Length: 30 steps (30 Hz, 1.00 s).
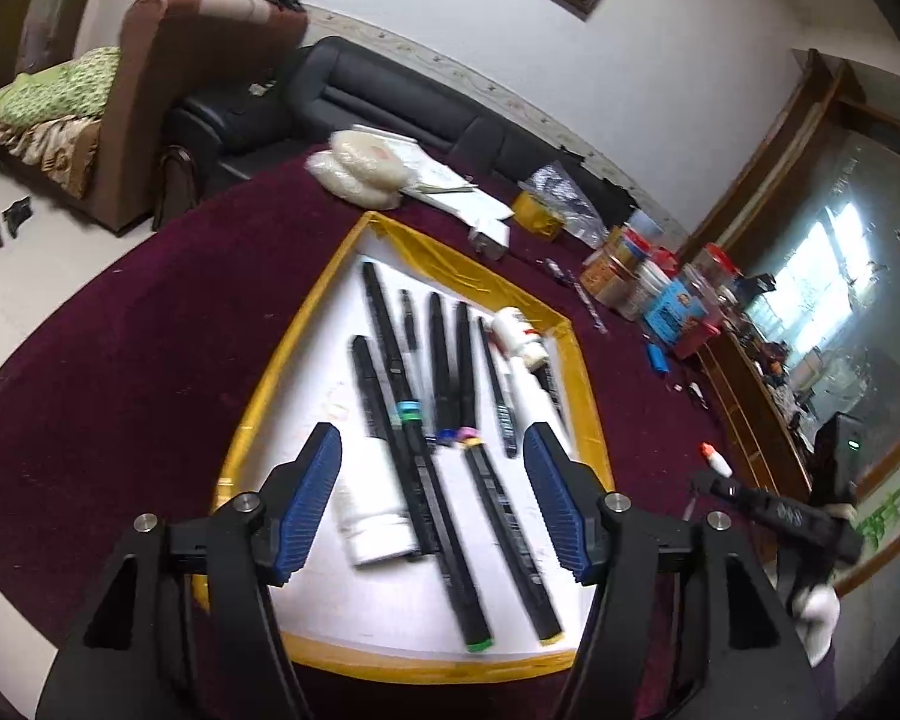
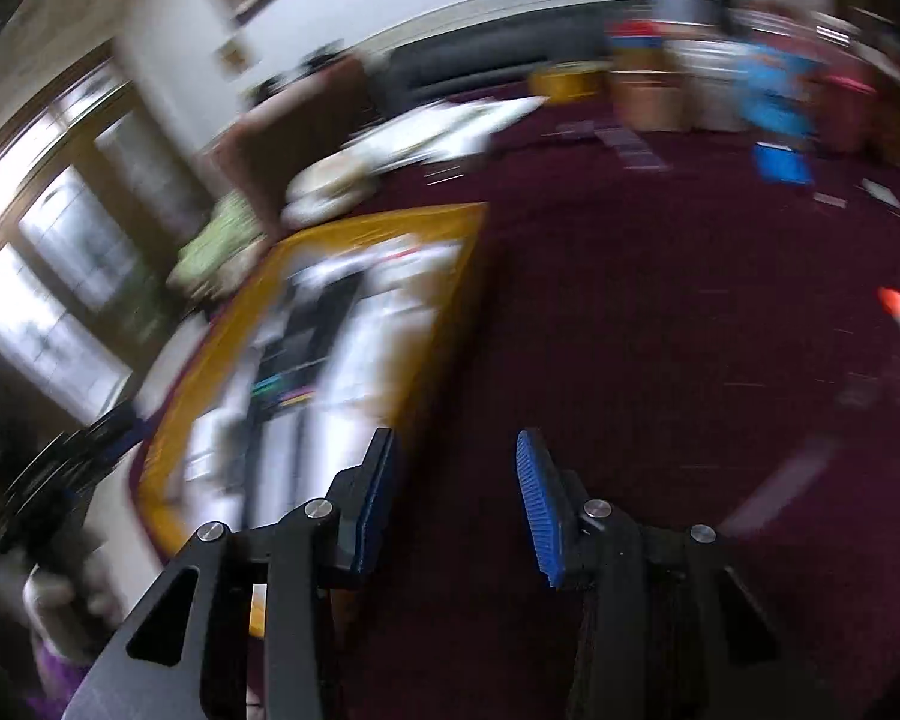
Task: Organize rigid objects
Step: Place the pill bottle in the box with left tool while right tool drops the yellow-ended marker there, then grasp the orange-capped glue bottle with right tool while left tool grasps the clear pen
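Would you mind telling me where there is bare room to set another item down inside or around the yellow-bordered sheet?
The white sheet is bare along its left yellow border, beside the black markers. The maroon cloth left of the frame is open too. The sheet's middle and right are crowded, and jars and boxes fill the far right.

Left gripper (image 1: 432,498), right gripper (image 2: 456,501): black frames, ribbed blue pads, silver screws
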Available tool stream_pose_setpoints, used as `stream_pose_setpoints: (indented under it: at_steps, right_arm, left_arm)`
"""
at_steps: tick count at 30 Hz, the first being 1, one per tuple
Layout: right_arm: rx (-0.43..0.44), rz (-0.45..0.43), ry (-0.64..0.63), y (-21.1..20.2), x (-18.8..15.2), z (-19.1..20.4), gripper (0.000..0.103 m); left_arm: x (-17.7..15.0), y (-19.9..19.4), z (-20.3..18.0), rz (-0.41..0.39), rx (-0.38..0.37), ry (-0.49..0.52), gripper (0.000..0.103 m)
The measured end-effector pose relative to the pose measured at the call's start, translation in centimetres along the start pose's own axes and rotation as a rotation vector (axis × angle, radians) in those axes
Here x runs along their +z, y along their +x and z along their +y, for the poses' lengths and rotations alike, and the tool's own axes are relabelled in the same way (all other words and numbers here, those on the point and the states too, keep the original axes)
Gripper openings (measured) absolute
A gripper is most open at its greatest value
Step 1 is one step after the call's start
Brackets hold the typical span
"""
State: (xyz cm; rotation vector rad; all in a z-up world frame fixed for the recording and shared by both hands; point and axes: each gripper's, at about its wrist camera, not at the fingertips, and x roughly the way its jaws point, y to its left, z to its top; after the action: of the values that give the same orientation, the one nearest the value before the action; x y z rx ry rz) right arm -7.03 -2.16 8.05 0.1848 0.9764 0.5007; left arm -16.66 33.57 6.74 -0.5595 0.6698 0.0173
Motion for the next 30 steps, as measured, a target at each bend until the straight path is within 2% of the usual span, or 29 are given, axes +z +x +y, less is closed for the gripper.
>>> stream_pose_setpoints:
  at_steps: [3,7,10,12,15,17,21,22,23,25,30]
  right_arm:
    - [-0.151,-0.049,0.113,-2.3,1.1,-7.3,0.037]
    - [-0.402,-0.134,0.156,-5.2,2.8,-15.5,0.038]
    - [-0.478,-0.144,0.171,-5.5,4.4,-19.5,0.042]
    - [-0.490,-0.138,0.180,-5.2,5.6,-21.8,0.042]
    - [-0.505,-0.138,0.161,-3.7,6.7,-23.1,0.045]
    - [-0.519,-0.128,0.118,-2.6,7.0,-23.1,0.048]
    - [-0.572,-0.075,0.001,0.7,6.9,-22.6,0.048]
    - [-0.586,-0.056,-0.021,1.3,6.5,-22.7,0.045]
    - [-0.589,-0.040,-0.024,1.7,6.3,-23.0,0.035]
    - [-0.536,-0.042,0.022,1.3,5.8,-23.5,0.024]
    - [-0.348,-0.067,0.214,-1.5,2.8,-24.1,0.024]
  left_arm:
    - [-0.2,0.1,-1.3,0.006,-0.041,0.021,0.062]
    - [-0.6,0.6,-3.3,0.044,-0.122,0.049,0.062]
    - [-1.1,1.0,-5.5,0.073,-0.146,0.100,0.062]
    - [-1.5,1.2,-7.3,0.092,-0.165,0.142,0.062]
    - [-2.0,1.4,-9.9,0.119,-0.188,0.201,0.062]
    - [-2.3,1.6,-11.2,0.137,-0.197,0.224,0.062]
    - [-2.9,2.3,-14.1,0.167,-0.190,0.267,0.062]
    - [-3.0,2.5,-14.8,0.171,-0.186,0.278,0.062]
    - [-3.2,2.8,-15.6,0.180,-0.184,0.292,0.062]
    - [-3.6,3.5,-16.7,0.195,-0.186,0.310,0.062]
    - [-5.1,6.3,-21.3,0.253,-0.197,0.405,0.062]
